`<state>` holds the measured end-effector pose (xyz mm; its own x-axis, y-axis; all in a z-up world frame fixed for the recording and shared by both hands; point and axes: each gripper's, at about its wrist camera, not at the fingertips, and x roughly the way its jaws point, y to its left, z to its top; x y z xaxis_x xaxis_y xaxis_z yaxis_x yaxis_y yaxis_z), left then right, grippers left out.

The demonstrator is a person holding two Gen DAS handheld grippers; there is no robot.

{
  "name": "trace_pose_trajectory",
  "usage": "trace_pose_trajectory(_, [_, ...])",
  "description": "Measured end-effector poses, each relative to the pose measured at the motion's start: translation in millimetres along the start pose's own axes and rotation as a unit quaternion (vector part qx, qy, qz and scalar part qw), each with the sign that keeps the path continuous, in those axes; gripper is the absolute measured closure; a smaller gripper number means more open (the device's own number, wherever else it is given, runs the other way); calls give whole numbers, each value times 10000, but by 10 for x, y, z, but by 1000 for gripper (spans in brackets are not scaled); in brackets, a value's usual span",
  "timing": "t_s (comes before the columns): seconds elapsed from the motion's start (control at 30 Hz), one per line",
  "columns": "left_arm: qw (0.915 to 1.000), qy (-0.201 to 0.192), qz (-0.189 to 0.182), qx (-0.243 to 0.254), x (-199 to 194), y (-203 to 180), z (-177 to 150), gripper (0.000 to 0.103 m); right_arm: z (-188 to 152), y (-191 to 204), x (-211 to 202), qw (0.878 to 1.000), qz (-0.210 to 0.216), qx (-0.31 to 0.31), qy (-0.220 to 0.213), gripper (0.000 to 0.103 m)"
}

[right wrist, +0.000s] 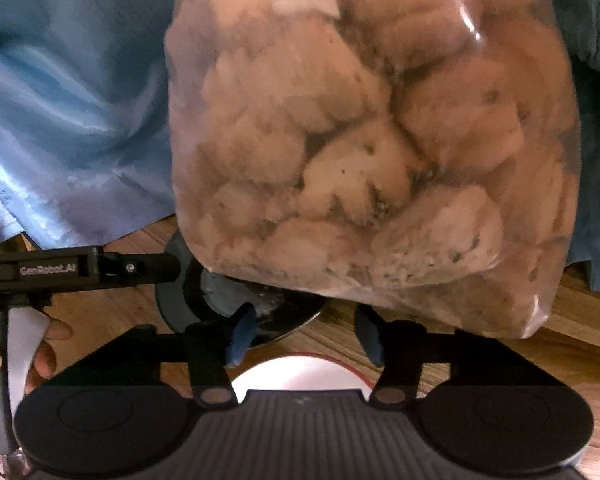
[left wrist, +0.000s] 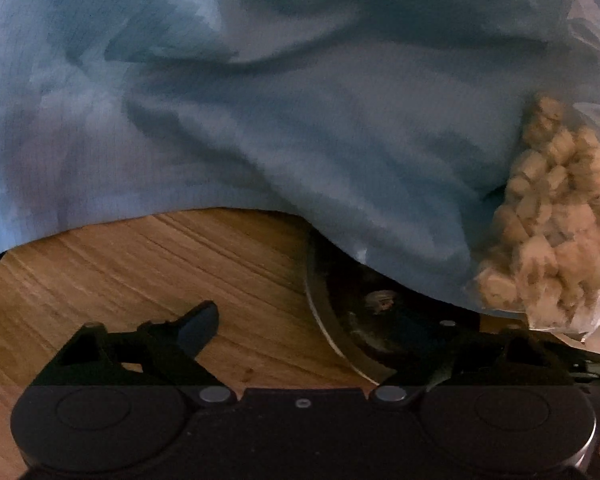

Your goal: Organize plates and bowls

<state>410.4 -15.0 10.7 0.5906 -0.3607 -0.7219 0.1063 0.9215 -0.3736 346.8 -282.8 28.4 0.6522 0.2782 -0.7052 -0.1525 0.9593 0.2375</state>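
Observation:
A dark plate (left wrist: 332, 320) with a metal rim lies on the wooden table, partly under blue cloth, just ahead of my left gripper (left wrist: 340, 344). The left gripper is open; its left finger (left wrist: 196, 328) shows clearly, the right one is in shadow over the plate. The same dark plate (right wrist: 204, 300) shows in the right wrist view, with the left gripper (right wrist: 140, 268) reaching over its edge. My right gripper (right wrist: 304, 336) is open and empty, fingers apart above a white bowl (right wrist: 300, 376) with a red rim close under it.
A clear plastic bag of beige chunks (right wrist: 360, 140) hangs right in front of the right gripper and shows at the right edge of the left wrist view (left wrist: 556, 220). Crumpled blue cloth (left wrist: 260, 100) covers the far table. Wooden tabletop (left wrist: 120, 280) lies below.

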Motion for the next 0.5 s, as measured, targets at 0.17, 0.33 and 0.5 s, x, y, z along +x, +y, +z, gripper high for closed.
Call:
trace_pose_trajectory(0.17, [9995,68,-288,-60,26,3,-1,40,-16,6,-2,10000,66,5,-27,56])
trace_pose_trajectory(0.33, [9980,246,-558,-157,70,40,-2,80,-2,86,9,9999,98,-36,-36,67])
trace_pose_trajectory(0.5, [9982,229,-522,-181,6,66,-24,84,27,163,25,9997,228,30,15,68])
